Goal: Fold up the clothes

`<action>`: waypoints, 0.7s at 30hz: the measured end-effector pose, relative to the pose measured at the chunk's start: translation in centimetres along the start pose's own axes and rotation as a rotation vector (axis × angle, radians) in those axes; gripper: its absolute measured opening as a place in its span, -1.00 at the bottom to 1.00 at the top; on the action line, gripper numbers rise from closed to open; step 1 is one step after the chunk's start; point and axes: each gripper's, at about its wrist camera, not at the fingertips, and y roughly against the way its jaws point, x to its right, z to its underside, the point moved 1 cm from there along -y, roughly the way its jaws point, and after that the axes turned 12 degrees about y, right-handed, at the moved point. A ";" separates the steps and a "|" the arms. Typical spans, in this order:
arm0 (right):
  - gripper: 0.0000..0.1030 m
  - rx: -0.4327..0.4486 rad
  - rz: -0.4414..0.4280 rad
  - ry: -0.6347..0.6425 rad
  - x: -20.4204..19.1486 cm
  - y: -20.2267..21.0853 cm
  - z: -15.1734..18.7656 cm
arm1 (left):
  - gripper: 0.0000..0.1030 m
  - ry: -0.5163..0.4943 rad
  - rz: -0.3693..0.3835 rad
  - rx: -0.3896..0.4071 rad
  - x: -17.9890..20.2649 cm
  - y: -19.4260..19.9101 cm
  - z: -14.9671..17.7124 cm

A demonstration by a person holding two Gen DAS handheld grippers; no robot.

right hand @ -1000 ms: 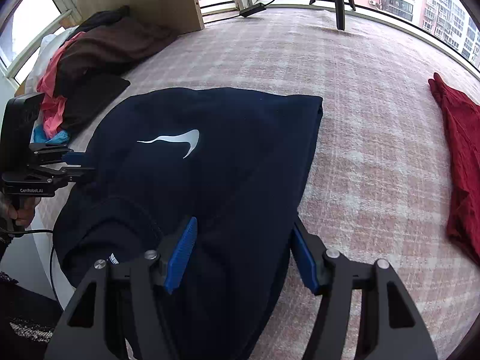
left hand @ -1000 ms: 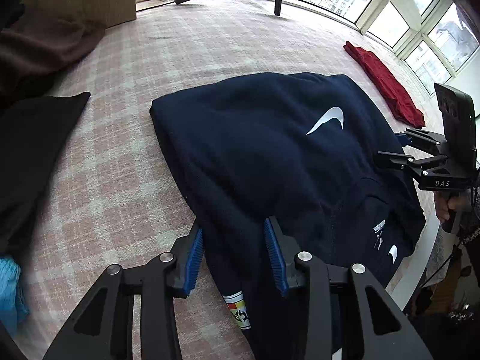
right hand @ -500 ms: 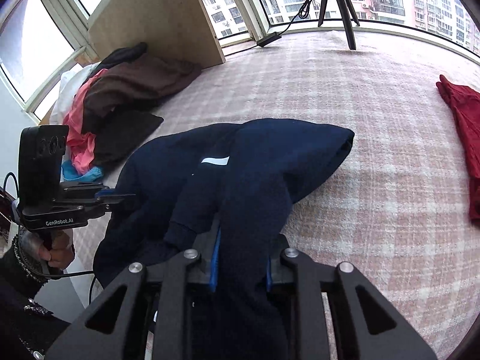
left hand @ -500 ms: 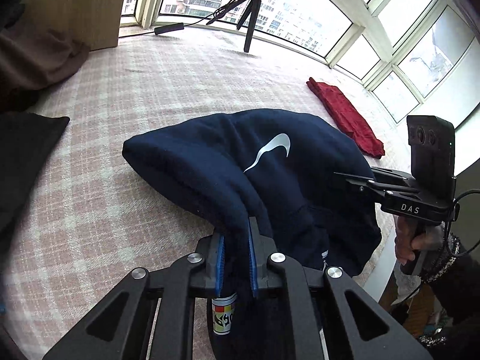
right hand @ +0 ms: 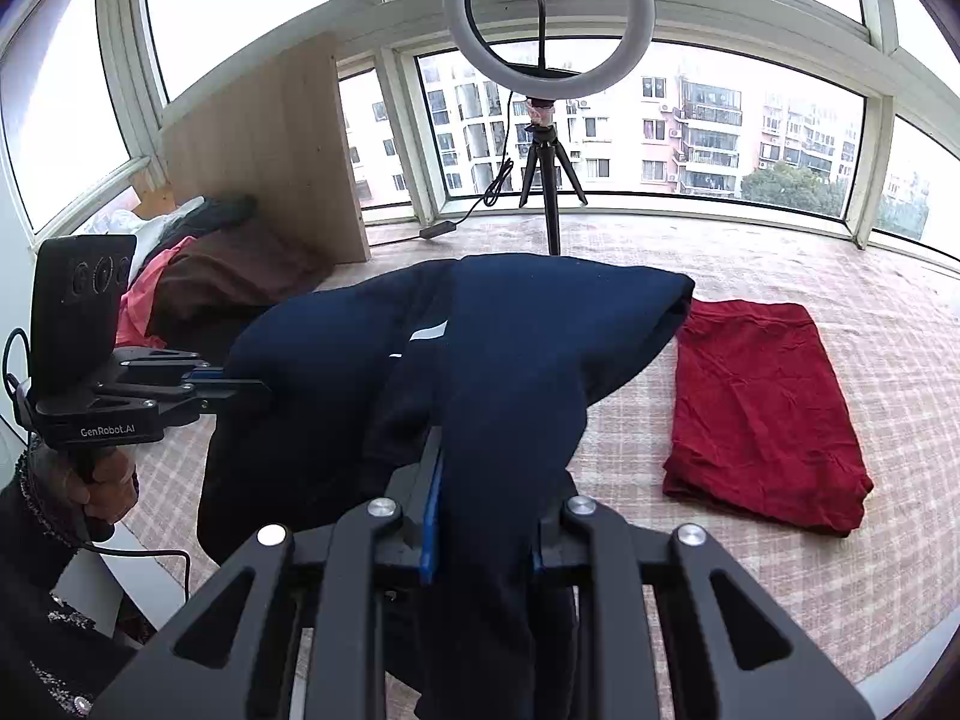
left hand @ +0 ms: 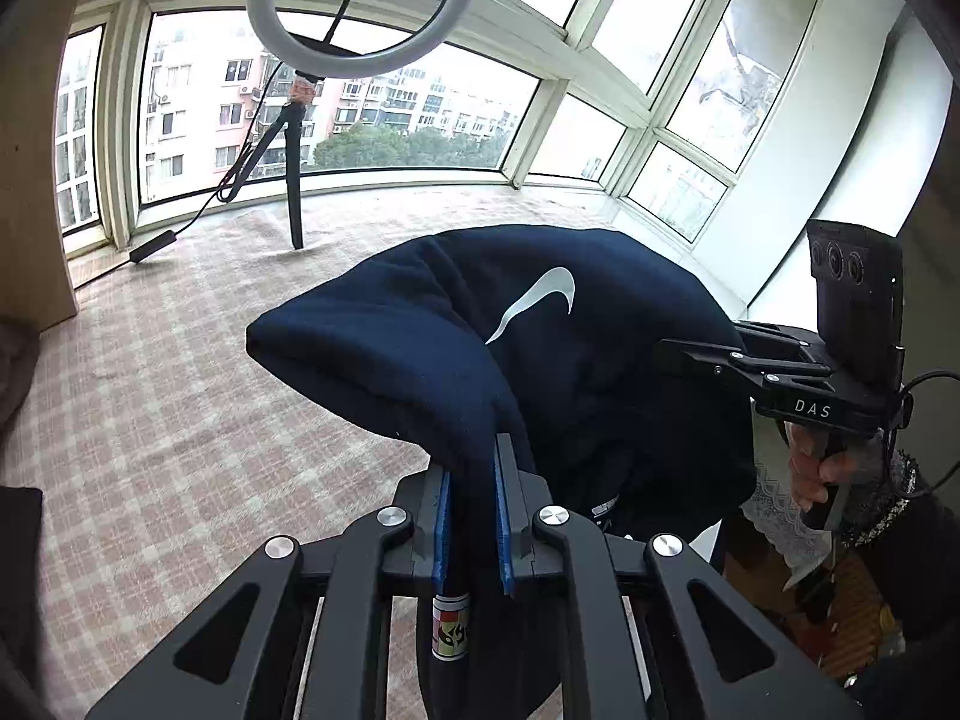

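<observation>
Navy fleece hoodie hangs bunched, both grippers' blue-padded jaws pinching its thick folds.

navy hoodie pinched in right hand-held gripper

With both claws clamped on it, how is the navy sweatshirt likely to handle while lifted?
Probably floppy: the navy sweatshirt sags between the left claw and the right claw. Likely thick and fairly heavy, since its folds look bulky and rounded. Slipping seems unlikely.
</observation>
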 end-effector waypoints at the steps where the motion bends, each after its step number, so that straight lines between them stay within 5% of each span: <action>1: -0.61 0.006 0.018 0.013 1.1 0.8 -0.1 | -0.79 -0.017 0.000 0.007 1.2 -0.8 -0.5; 10: -0.61 -0.036 0.092 0.146 14.6 3.6 -0.8 | -0.79 -0.058 -0.007 0.032 9.8 -10.7 -6.4; 21: -0.61 -0.133 0.028 0.167 27.9 -3.8 -1.0 | -0.79 -0.081 -0.085 -0.039 11.7 -21.7 -11.3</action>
